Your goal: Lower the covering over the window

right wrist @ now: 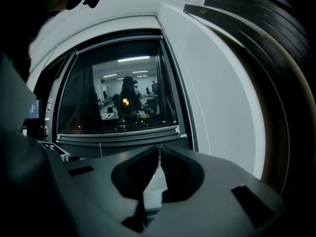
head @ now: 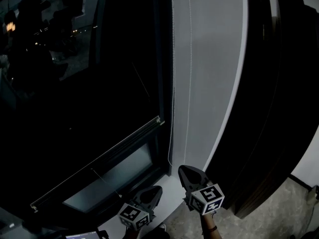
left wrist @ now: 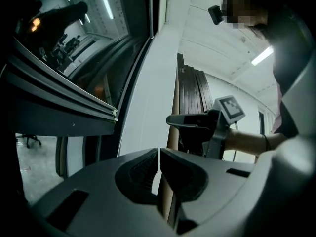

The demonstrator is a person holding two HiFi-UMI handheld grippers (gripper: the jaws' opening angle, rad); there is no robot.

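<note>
- The left gripper (left wrist: pixel 158 154) has its jaws pressed together with nothing between them. It sits low, just above the pale sill (head: pixel 171 184).
- The right gripper (right wrist: pixel 159 149) is likewise closed and empty. It is just beside the left one and nearer the white wall (head: pixel 209 83).
- A bead chain (head: pixel 172 83) hangs down the wall's edge. Its foot is near the right gripper's tip, and neither tool touches it.
- The dark covering (head: pixel 99 108) hangs over most of the window. Its bottom rail (head: pixel 99 162) is low, with a paler strip of bare glass (head: pixel 115 179) beneath it.
</note>
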